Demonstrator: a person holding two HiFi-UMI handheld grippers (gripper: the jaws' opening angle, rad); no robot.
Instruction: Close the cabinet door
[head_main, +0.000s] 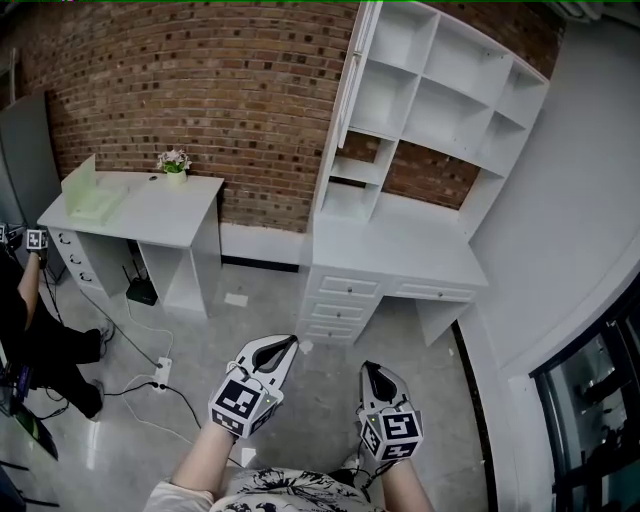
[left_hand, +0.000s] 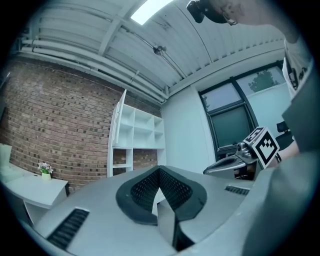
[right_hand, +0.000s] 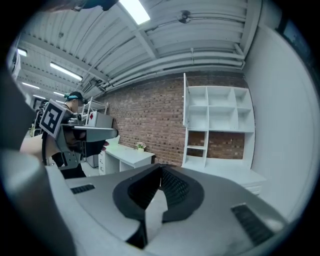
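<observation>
**Both grippers shut, door open**

The left gripper (head_main: 290, 342) and right gripper (head_main: 367, 367) sit side by side, low in the middle of the head view. Both have their jaws shut tight with nothing in them. The white cabinet door (head_main: 355, 75) stands open near the top, at the left edge of the shelves (head_main: 440, 90), well apart from both.

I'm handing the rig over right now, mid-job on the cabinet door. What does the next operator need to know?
Left gripper: jaws shut, nothing in them.
Right gripper: jaws shut, nothing in them.
Both are held out over the floor, well short of the white shelf unit and touching nothing.
The cabinet door stands open, swung out from the unit's upper left side in the head view.
Done: nothing yet.
Left: approach, reach the door and push it shut.
</observation>
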